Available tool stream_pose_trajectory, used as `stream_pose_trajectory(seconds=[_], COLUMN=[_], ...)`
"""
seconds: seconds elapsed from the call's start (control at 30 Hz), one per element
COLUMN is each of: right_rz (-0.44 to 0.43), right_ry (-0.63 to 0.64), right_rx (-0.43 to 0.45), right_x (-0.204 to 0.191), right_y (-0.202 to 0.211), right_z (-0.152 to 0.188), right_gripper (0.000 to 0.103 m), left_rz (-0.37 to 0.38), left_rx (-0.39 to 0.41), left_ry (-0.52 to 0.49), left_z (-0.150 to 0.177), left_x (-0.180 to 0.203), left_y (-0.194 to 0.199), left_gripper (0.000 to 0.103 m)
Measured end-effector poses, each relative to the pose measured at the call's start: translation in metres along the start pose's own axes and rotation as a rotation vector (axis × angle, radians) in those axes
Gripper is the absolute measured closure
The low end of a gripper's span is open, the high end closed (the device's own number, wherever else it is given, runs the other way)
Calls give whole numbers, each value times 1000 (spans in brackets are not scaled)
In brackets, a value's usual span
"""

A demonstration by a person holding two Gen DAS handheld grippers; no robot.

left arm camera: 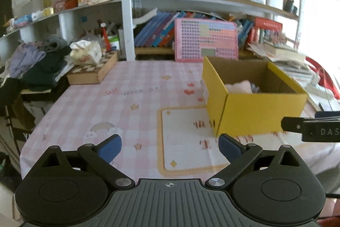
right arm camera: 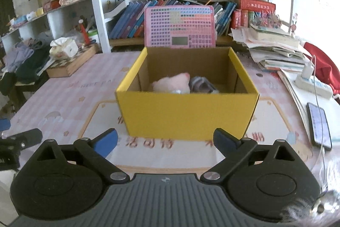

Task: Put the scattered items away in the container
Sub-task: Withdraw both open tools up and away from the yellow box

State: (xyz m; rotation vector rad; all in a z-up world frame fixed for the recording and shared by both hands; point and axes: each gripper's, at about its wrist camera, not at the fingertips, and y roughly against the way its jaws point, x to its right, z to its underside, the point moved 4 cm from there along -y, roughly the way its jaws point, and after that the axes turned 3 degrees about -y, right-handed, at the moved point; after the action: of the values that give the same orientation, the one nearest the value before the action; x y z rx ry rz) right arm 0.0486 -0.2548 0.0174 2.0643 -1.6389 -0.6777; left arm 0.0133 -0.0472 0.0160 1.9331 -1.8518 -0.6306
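Observation:
A yellow cardboard box (right arm camera: 187,116) stands open on the pink checked tablecloth (right arm camera: 70,99), straight ahead in the right wrist view. Inside it lie a pink plush item (right arm camera: 172,83) and a grey striped item (right arm camera: 201,84). My right gripper (right arm camera: 165,143) is open in front of the box's near wall, with nothing between its blue pads. In the left wrist view the box (left arm camera: 255,112) sits to the right, the pink item (left arm camera: 239,86) just showing inside. My left gripper (left arm camera: 170,147) is open and empty over the tablecloth (left arm camera: 127,88). The right gripper's black finger (left arm camera: 310,127) juts in at the right edge.
A pink keyboard toy (right arm camera: 180,28) leans behind the box against bookshelves. A wooden checkerboard case (right arm camera: 72,63) with a tissue box and heaped clothes lie at the left. Stacked papers (right arm camera: 274,50), a power strip (right arm camera: 314,86) and a phone (right arm camera: 319,126) sit at the right.

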Motion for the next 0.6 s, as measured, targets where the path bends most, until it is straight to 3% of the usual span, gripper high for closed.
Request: stream_pose_trajectory(seconds=[0.6], right_rz=[-12], right_ry=[67], right_rx=[-15], right_x=[-52], right_y=[25], right_z=[29], right_gripper=[2], left_rz=[18], left_rx=[-1], left_ry=[-18], left_z=[22], left_x=[-25], left_y=[27], left_gripper=[1])
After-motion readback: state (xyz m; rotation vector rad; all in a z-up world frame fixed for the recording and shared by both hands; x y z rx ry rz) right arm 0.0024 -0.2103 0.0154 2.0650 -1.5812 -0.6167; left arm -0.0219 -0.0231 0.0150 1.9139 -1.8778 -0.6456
